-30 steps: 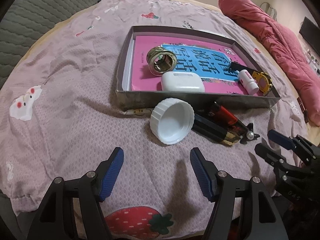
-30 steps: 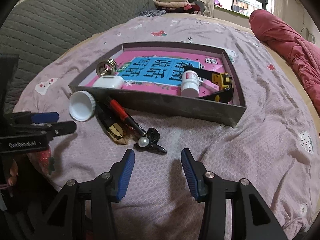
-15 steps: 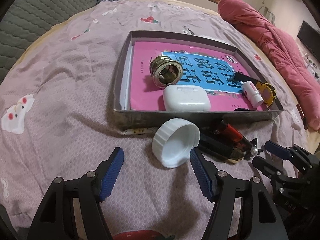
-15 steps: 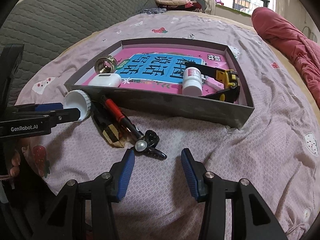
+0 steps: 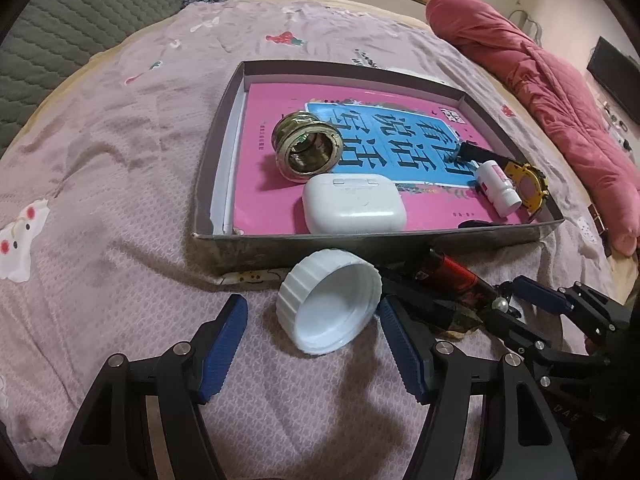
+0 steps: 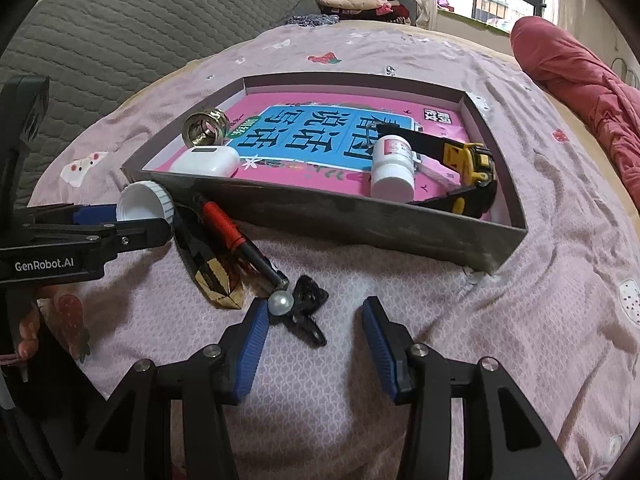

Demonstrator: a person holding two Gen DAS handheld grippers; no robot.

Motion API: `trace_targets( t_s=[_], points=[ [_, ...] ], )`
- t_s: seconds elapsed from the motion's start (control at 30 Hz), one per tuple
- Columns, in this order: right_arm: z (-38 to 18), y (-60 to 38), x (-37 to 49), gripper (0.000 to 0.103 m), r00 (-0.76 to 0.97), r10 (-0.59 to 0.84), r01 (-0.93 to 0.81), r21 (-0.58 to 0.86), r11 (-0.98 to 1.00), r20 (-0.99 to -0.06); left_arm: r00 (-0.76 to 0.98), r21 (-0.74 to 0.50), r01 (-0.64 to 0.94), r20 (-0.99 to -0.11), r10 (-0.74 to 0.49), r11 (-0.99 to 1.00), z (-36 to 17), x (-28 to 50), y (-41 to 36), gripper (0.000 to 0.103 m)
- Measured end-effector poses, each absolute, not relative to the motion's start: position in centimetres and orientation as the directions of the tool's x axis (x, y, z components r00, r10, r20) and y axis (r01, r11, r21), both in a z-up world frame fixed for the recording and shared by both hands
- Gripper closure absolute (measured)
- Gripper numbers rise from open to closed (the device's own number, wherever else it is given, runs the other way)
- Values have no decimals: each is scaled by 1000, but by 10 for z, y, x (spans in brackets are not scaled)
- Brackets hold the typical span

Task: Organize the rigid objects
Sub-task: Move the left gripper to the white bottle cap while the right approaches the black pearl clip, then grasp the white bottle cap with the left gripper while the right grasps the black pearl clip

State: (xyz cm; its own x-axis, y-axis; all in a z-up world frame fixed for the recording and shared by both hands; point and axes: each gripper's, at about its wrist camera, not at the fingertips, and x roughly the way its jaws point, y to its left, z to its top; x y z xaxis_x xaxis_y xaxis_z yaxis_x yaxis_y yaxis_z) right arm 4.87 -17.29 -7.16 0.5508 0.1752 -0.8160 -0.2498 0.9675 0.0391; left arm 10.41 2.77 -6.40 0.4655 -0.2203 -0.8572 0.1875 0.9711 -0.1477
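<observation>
Since a second ago both wrist views have closed in on the clutter lying outside the box. The white ribbed cap point(image 5: 330, 300), earlier well ahead of the left gripper point(image 5: 312, 332), now sits between its blue pads, tipped on its side against the near wall of the grey box point(image 5: 400, 242). The black hair clip with a pearl point(image 6: 298, 308), earlier ahead of the right gripper point(image 6: 312, 332), now lies at its left pad.

Reading: both tools look lined up for a pick, cap on the left, clip on the right; each would then go into the box.

Left gripper: jaws wide, one pad either side of the cap, no visible squeeze; the right pad is very near the rim, contact uncertain. Holds nothing.

Right gripper: jaws well apart, clip nearer the left pad, pearl just at its tip. Nothing gripped.

Still outside, between cap and clip: red-and-black pen point(image 6: 236, 240), black-and-gold object point(image 6: 212, 272).

Already in the box, on the pink book point(image 5: 272, 160): brass ring point(image 5: 308, 150), white earbud case point(image 5: 354, 208), small white bottle point(image 5: 498, 188), yellow tape measure point(image 6: 472, 160).
</observation>
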Motion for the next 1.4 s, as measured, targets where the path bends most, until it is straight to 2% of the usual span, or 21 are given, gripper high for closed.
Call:
trace_targets(
  t_s=[0.47, 0.8, 0.9, 1.4],
  points=[
    [-73, -178, 57, 56, 549, 210, -241, 87, 967, -809, 473, -164, 194, -848, -238, 967, -66, 107, 27, 33],
    [-74, -177, 56, 64, 546, 223, -249, 97, 964, -808, 459, -216, 200, -841, -286, 956, -67, 107, 29, 52],
    [-73, -179, 56, 69, 544, 229, -246, 107, 963, -807, 457, -218, 202, -841, -289, 955, -67, 106, 28, 53],
    [-69, -186, 55, 70, 549, 263, -233, 156, 960, -793, 461, -220, 200, -839, -290, 955, -63, 100, 29, 53]
  ],
)
